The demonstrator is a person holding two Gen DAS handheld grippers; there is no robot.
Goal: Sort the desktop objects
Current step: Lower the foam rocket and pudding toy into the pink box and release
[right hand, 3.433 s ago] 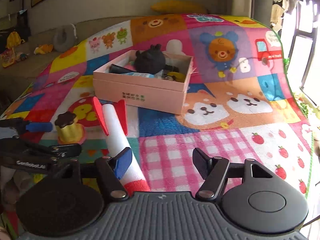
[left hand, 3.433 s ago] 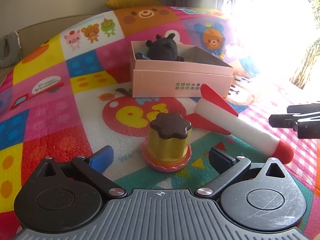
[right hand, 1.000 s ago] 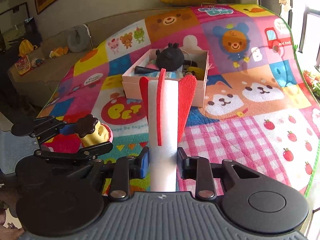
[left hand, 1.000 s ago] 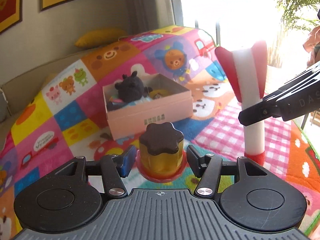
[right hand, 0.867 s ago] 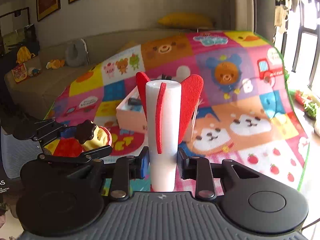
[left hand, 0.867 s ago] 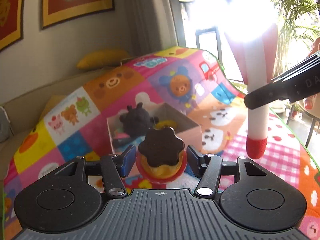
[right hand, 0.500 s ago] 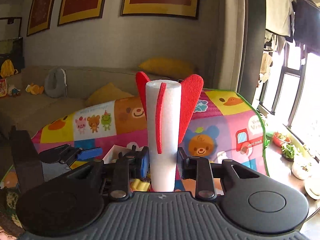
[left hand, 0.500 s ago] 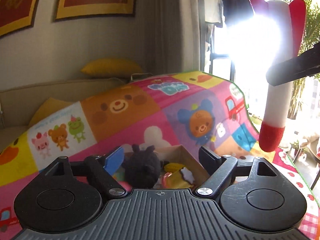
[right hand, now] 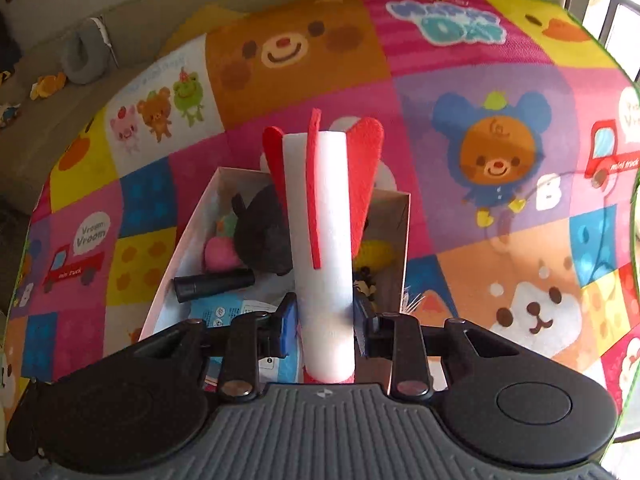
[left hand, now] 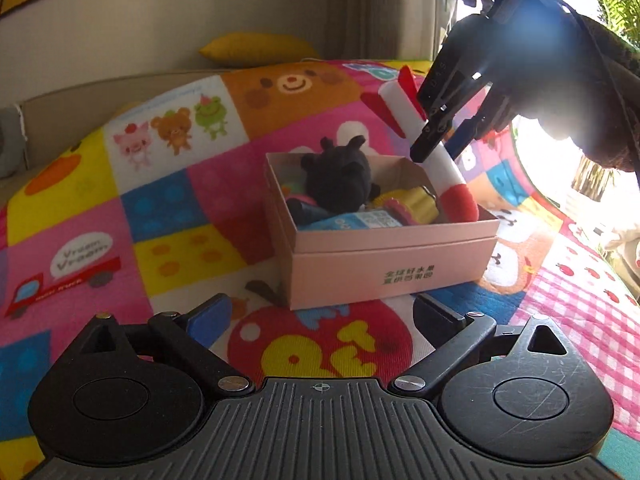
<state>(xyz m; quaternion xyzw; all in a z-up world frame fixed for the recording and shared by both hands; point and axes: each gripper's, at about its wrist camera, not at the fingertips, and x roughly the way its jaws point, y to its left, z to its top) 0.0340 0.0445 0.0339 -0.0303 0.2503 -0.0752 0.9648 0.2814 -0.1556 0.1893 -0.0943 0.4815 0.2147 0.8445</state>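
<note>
**Foam rocket lowered into the pink box**

From the left wrist view we see the left gripper (left hand: pixel 320 316) above the cartoon play mat (left hand: pixel 168 216). Its jaws have just been opening, stand wide apart and hold nothing. Ahead sits the pink cardboard box (left hand: pixel 384 268), holding a black plush toy (left hand: pixel 340 184) and a yellow pudding toy (left hand: pixel 416 206). This view alone shows the right gripper (left hand: pixel 436 142) from outside, clamped on the white foam rocket (left hand: pixel 438 162), whose red nose (left hand: pixel 460 204) dips inside the box.

From the right wrist view we see the red fins (right hand: pixel 366 176) pointing away and, unseen elsewhere, a black tube (right hand: pixel 214 284) in the box.
</note>
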